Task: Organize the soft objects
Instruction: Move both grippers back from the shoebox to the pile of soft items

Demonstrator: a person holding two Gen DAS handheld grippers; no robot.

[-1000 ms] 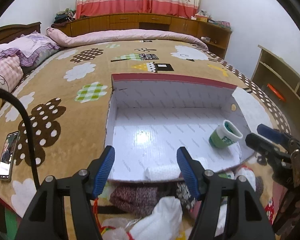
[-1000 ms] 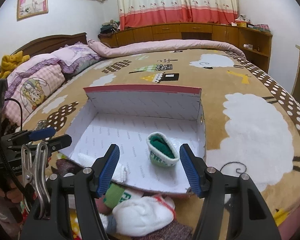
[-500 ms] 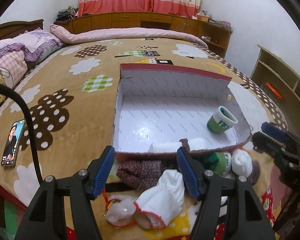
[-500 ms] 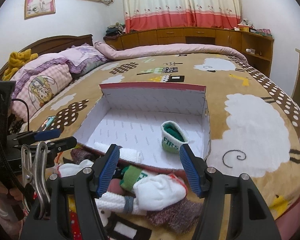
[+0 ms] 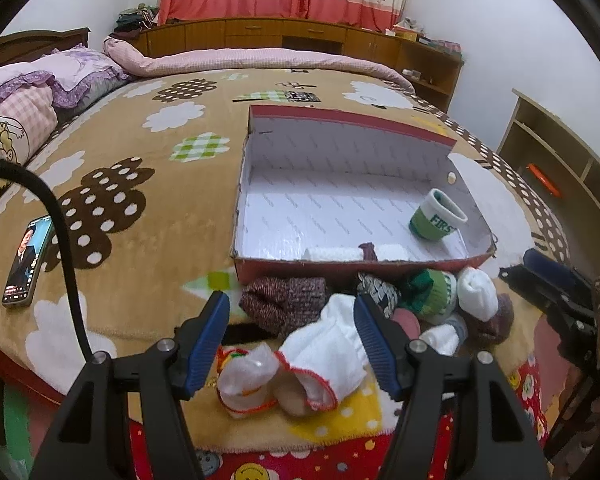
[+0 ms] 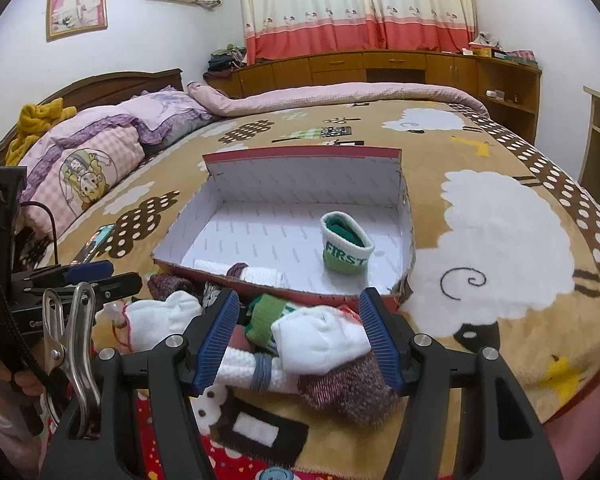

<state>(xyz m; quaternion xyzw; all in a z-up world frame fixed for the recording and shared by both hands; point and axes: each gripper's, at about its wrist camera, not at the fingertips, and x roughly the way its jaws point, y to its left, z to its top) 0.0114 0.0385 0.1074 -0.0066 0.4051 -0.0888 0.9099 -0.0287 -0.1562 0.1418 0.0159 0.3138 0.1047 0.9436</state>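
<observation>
An open red cardboard box (image 5: 340, 120) (image 6: 300, 154) with a white inside lies on the bed. In it stand a green-and-white rolled sock (image 5: 436, 218) (image 6: 346, 248) and a white rolled sock (image 5: 332, 253) (image 6: 256, 274) at the near wall. A pile of rolled socks lies in front of the box: a maroon one (image 5: 284, 304), a white one with red trim (image 5: 324, 352), a white ball (image 6: 320, 338), a green one (image 6: 266, 316). My left gripper (image 5: 292, 340) is open and empty above the pile. My right gripper (image 6: 298, 334) is open, its fingers either side of the white ball.
A phone (image 5: 24, 264) lies on the blanket at the left. Pillows (image 6: 84, 160) lie at the bed head. A wooden shelf (image 5: 560, 168) stands right of the bed. The other gripper shows at the right edge of the left wrist view (image 5: 556, 292).
Both grippers have pulled back from the box towards the near bed edge. The sock pile in front of the box has come into full view. Both stay open.
</observation>
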